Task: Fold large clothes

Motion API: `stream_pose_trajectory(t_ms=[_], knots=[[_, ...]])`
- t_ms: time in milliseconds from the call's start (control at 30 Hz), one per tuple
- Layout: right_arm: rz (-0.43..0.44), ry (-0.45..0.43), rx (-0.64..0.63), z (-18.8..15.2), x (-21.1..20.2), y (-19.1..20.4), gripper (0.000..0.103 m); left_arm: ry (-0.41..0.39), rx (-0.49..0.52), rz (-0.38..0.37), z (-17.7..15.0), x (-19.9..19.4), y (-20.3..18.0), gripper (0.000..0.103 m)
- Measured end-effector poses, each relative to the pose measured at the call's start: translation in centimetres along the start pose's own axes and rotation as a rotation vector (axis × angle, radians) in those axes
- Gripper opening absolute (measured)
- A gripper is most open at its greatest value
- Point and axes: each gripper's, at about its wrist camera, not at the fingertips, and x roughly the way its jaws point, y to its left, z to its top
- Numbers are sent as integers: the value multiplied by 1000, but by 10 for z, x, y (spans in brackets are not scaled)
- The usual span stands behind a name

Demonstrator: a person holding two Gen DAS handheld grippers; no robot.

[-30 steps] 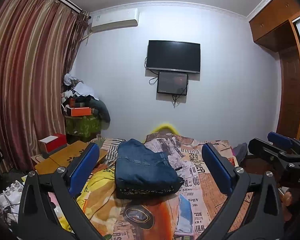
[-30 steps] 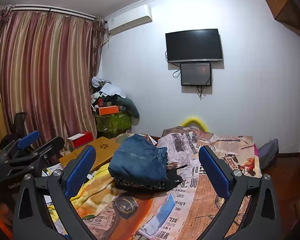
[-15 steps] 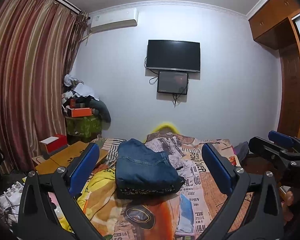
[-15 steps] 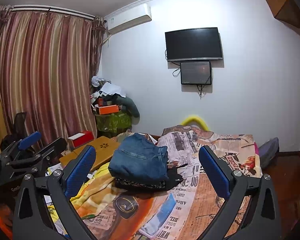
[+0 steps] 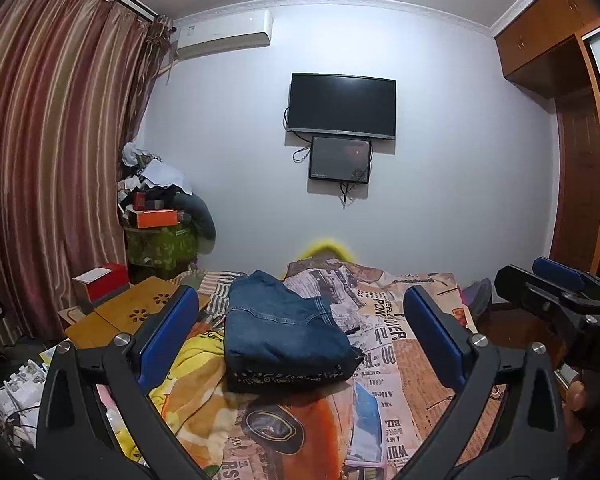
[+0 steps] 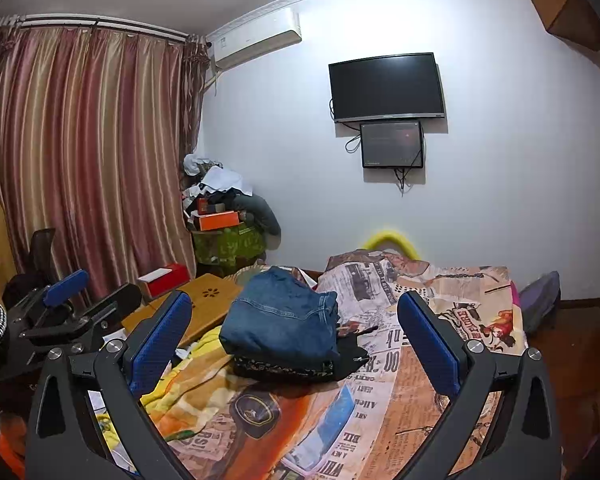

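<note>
Folded blue jeans lie on top of a folded dark patterned garment in the middle of the bed. My left gripper is held back from the pile, open, with nothing between its blue pads. My right gripper is open too, empty, and also short of the pile. In the left wrist view the right gripper shows at the right edge. The left gripper appears at the left edge of the right wrist view.
The bed carries a newspaper-print cover and a yellow blanket. A wooden lap desk with a red box sits to the left. Striped curtains, a cluttered corner pile, a wall TV and a wardrobe ring the room.
Hardly anything differs: both views drift very slightly, and both grippers stay open and back from the folded pile.
</note>
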Motion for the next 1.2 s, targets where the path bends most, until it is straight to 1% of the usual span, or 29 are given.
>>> stream_pose_trajectory(t_ms=[367,533,667,1000,1200], knots=[[-5,10,21,-5,4,-3,102,1,-9,8,-1,0,0,103],[-15,4,20,-4,2,-3,102,12,-7,-17,-1,0,0,103],[-23,-2,11,-4,1,-1,102,2,0,-17,0,-1,-4,103],[-37,-11,-17,-4,0,6,102,7,7,-32,1,-1,-3,103],[-33,-9,-10,-4,1,6,102,4,23,-19,0,-1,-6,103]])
